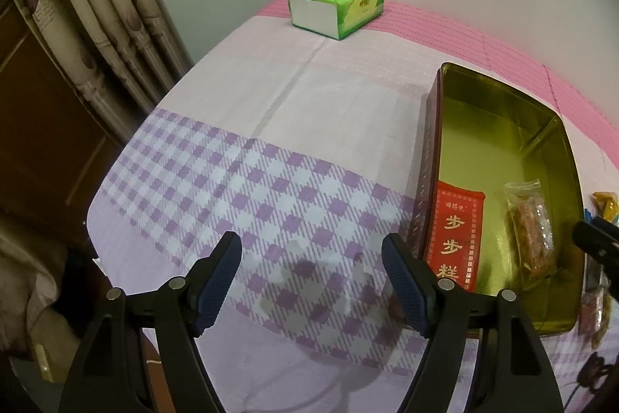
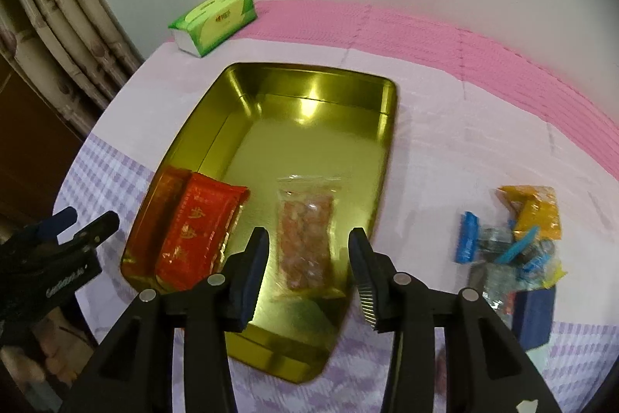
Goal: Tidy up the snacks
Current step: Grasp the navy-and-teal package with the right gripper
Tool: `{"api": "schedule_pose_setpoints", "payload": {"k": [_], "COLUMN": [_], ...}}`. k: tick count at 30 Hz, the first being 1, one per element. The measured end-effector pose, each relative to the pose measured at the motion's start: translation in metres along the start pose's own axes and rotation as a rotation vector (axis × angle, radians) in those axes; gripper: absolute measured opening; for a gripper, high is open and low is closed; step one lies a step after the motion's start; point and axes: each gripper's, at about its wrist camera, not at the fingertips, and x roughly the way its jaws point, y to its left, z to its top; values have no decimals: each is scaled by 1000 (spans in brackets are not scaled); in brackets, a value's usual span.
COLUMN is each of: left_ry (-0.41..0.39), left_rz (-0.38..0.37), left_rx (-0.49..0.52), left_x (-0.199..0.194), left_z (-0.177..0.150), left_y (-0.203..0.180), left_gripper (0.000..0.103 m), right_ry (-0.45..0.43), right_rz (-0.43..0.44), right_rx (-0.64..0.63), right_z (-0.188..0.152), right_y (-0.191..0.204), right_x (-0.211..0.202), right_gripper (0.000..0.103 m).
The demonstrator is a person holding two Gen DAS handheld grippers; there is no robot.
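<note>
A: Left to right?
B: Left hand-held gripper point(image 1: 311, 275) wide, empty, above the checked bench point(image 1: 216, 177). Gold tin point(image 2: 387, 149) holds red packet point(image 2: 201, 227) and clear packet point(image 2: 305, 239); right hand-held gripper point(image 2: 307, 260) wide, empty.
A: Risk?
B: Loose snacks point(image 2: 514, 239) overlap; a grab might snag several.

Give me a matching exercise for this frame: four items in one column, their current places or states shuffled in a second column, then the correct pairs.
Items:
1. red snack pack
2. clear snack bag
3. green tissue pack
4. pile of blue and orange snacks

Places:
A. on the cloth to the right of the gold tin, outside it
B. at the far edge of the table, near the wall
C. inside the tin, against its left wall
D. inside the tin, directly ahead of the open right claw

Pairs: 1-C, 2-D, 3-B, 4-A
</note>
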Motion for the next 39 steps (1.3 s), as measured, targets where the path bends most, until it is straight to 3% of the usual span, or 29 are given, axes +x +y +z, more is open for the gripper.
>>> {"api": "schedule_pose_setpoints", "payload": {"k": [9,15,20,26,39], "left_ry": [-9,-12,-14,-16,-38], "left_rz": [22,27,27,-1,-109], "left_rx": [17,33,59,92,259], "left_x": [-1,-3,-4,-12,-50], "left_z": [-2,-3,-4,-5,-23], "left_y": [-4,-8,-16,-31,-97], "left_gripper": [76,76,76,76,76], "right_ry": [-23,9,51,88,113], "right_rz": [-107,-199,-208,-163,-109], "right_rx": [94,190,219,213,169], "right_z": [-29,-57,-79,-94,-94], "right_y": [-84,-158,-188,-198,-187], "right_x": [-38,-49,-43,-31,-6], "right_gripper": [43,45,45,46,51]}}
